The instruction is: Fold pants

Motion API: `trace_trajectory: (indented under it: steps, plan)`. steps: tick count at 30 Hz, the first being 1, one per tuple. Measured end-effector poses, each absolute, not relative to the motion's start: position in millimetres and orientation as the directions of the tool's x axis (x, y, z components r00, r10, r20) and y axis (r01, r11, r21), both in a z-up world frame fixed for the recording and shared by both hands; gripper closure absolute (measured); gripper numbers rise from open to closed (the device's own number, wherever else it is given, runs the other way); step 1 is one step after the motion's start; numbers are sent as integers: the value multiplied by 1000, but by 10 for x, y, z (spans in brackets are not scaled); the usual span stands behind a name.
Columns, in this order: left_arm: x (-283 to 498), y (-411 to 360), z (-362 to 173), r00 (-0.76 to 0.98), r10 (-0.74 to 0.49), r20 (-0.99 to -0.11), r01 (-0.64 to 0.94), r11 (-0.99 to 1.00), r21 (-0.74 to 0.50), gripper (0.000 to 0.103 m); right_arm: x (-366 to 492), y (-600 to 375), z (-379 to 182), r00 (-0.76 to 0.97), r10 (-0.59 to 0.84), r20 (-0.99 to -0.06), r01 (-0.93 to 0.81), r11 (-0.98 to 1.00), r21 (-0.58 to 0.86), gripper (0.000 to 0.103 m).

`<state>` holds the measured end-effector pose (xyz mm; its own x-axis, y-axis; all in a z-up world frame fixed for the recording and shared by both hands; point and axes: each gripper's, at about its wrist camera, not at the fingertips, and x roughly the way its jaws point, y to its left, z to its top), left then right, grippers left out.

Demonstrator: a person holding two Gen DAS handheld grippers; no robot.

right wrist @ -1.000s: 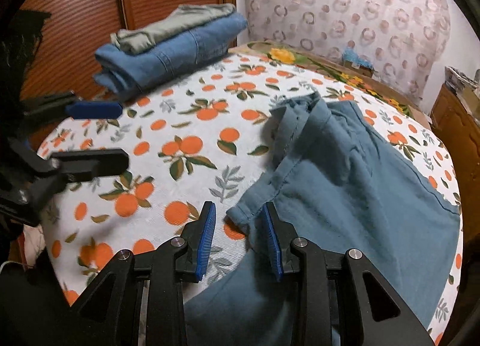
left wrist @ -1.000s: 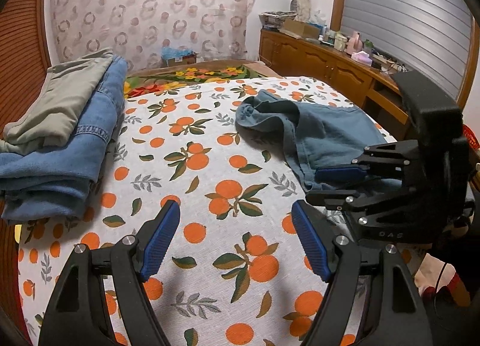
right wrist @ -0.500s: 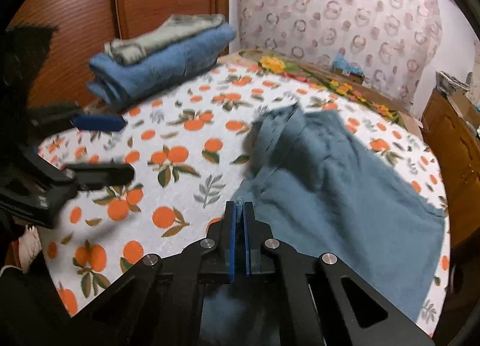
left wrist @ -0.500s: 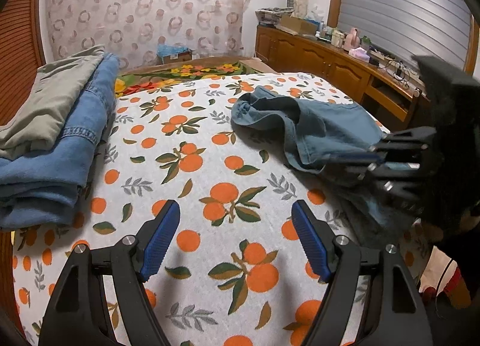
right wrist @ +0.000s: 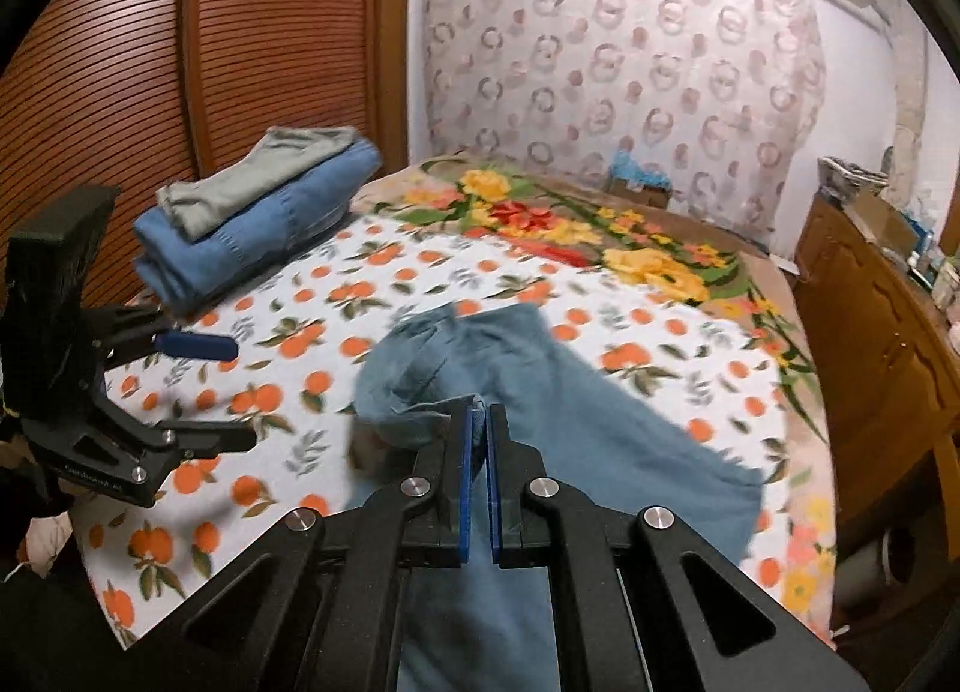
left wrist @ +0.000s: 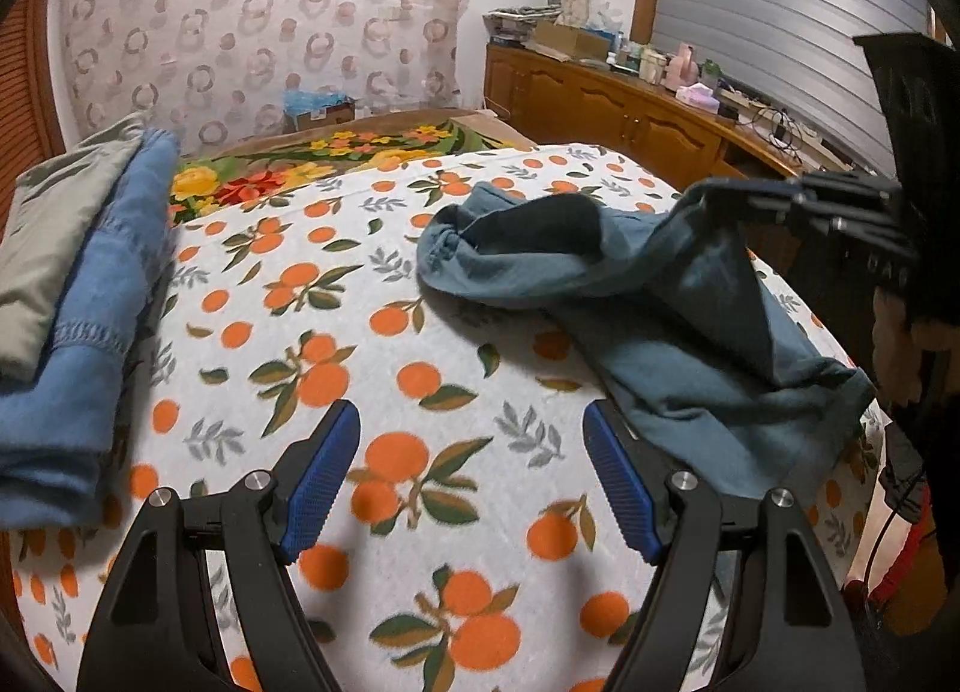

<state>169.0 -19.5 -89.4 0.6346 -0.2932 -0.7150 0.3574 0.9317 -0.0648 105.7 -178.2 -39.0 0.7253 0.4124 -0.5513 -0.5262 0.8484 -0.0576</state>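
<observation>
- Where the blue-padded fingers of the right gripper meet, they are clamped on a fold of the teal cotton pants, with only a sliver of cloth showing between the pads.
- Seen from the left wrist, that right gripper holds the pinched edge of the teal cotton pants up off the bedspread, so the fabric rises in a peak toward it.
- From that peak the pants drape down to the orange-and-leaf printed white bedspread, and their bunched far end lies crumpled near the middle of the bed.
- One lower stretch of the pants lies along the right edge of the bed, close to the near right corner.
- By contrast, the left gripper stands with its blue ribbed pads spread wide apart and nothing between them, hovering over the bedspread at the near edge.
- Its right pad sits just beside the lower hem of the pants; whether they touch I cannot tell.
- From the right wrist, the left gripper shows at the left edge of the bed, fingers parted.
- Farther out, a folded blue denim garment lies along the left edge of the bed with a folded grey-green garment on top.
- Beyond the foot of the printed spread, a brown floral blanket covers the far part of the bed.
</observation>
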Motion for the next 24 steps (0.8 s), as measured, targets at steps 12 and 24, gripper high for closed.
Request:
trace_trajectory:
  steps: [12, 24]
  plan:
    - [2208, -486, -978, 591, -294, -751, 398, 916, -46, 25, 1388, -2212, -541, 753, 335, -566, -426, 904, -31, 99]
    - [2603, -703, -1019, 560, -305, -770, 421, 905, -52, 25, 1686, -2401, -480, 775, 280, -567, -363, 931, -36, 99]
